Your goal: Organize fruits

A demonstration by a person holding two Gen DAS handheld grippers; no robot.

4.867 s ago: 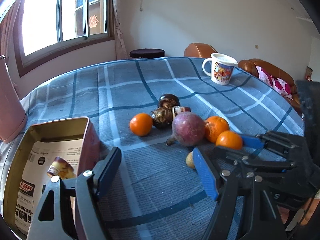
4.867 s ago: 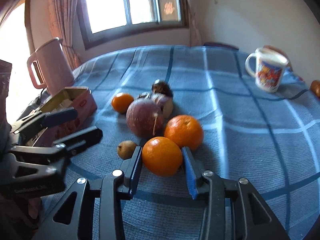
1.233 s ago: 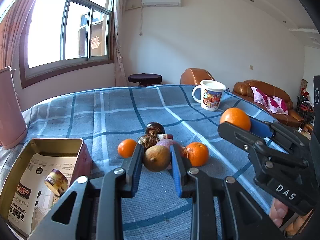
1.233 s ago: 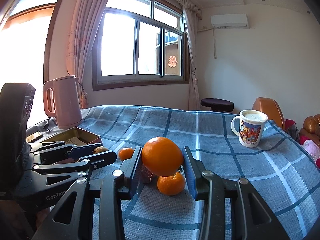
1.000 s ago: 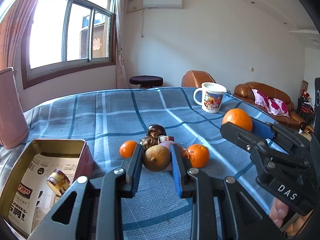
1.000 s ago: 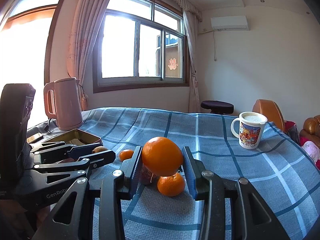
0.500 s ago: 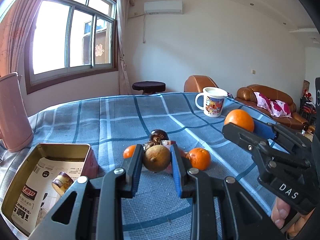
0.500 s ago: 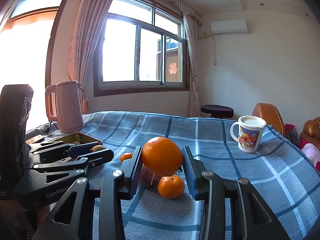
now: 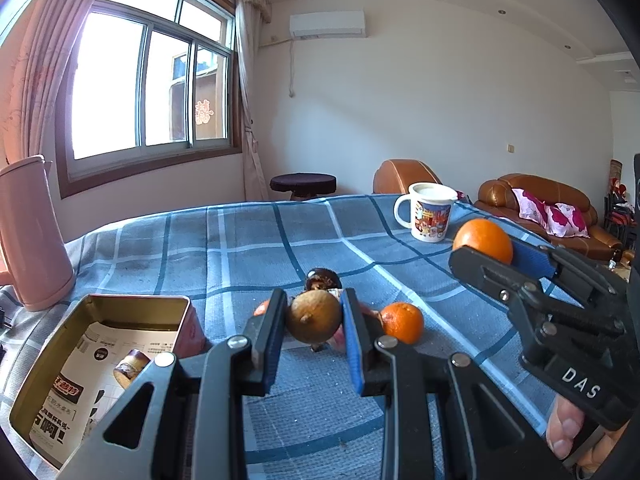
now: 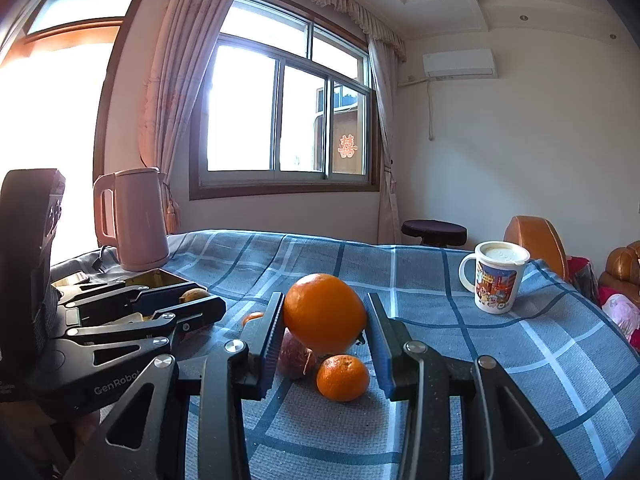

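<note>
- left gripper (image 9: 313, 320) is clamped on a small brown fruit (image 9: 313, 317), held up off the cloth
- open tin (image 9: 120, 344) sits down-left of it, so the left hand's nearer
- right gripper (image 10: 325, 326) pinches a big orange (image 10: 324, 319), also in the air

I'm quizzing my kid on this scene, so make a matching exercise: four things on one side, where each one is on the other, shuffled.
Things:
1. brown fruit
2. big orange
3. small orange
4. mug

Places:
A. lying on the cloth among the fruit
B. held in the right claw
C. standing far back on the cloth
D. held in the left claw

Pairs: 1-D, 2-B, 3-A, 4-C
</note>
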